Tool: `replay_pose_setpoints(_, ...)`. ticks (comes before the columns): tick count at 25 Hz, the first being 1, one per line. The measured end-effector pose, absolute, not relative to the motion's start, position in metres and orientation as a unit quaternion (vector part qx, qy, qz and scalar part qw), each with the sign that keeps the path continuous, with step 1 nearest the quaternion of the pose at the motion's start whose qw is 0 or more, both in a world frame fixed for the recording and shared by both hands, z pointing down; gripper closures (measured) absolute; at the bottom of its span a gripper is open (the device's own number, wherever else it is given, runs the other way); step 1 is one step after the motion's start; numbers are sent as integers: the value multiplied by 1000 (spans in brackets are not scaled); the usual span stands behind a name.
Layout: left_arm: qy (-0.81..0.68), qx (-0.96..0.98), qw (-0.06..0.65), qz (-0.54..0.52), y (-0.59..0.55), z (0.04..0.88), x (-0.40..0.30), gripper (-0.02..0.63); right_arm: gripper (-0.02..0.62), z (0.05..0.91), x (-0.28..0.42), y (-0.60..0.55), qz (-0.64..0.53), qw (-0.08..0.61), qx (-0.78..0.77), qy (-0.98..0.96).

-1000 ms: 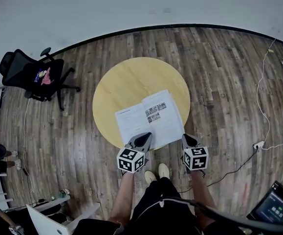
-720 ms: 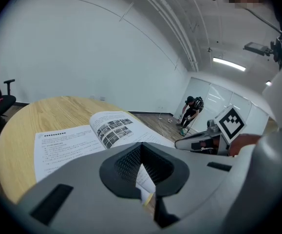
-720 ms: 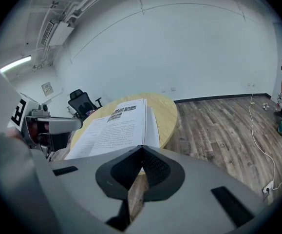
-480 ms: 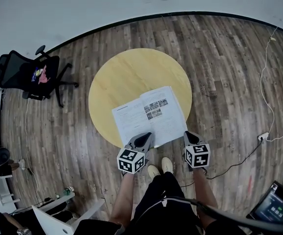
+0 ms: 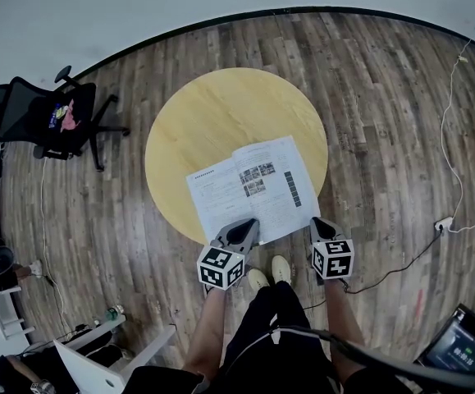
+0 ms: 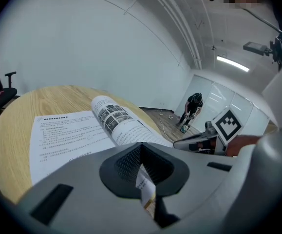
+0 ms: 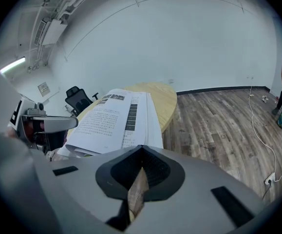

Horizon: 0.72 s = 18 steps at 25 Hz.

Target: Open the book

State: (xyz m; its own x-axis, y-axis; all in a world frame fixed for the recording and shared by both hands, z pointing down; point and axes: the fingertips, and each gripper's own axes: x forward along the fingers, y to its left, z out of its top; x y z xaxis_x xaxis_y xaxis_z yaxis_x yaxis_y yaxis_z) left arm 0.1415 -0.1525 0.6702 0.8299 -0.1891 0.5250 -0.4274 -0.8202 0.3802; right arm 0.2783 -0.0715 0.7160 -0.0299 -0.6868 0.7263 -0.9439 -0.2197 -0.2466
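Note:
The book (image 5: 249, 187) lies open on the round yellow table (image 5: 221, 109), its white printed pages facing up near the table's front edge. My left gripper (image 5: 249, 225) sits at the near edge of the left page, jaws shut, with nothing seen between them. Just past the book's near right corner my right gripper (image 5: 317, 223) is shut too, and nothing is held in it. From the left gripper view the book (image 6: 72, 130) spreads ahead of the left gripper (image 6: 141, 147). In the right gripper view the book (image 7: 111, 116) lies ahead-left of the right gripper (image 7: 141, 150).
A black office chair (image 5: 48, 121) stands on the wooden floor to the left. White cables (image 5: 450, 138) and a power strip (image 5: 438, 222) lie at the right. My shoes (image 5: 267, 277) are beneath the table edge. A screen (image 5: 463, 351) sits bottom right. Another person (image 6: 194, 106) stands far off.
Both grippers have sunk a little beside the book's near edge. The head view has shifted, so table and book sit higher and wider in it. The book stays open.

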Motion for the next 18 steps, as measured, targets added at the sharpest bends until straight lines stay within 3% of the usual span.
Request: replay_pose_setpoints(18, -156, 927, 251, 231, -147, 664, 151, 607, 587, 711, 277, -72, 394, 148, 672, -609)
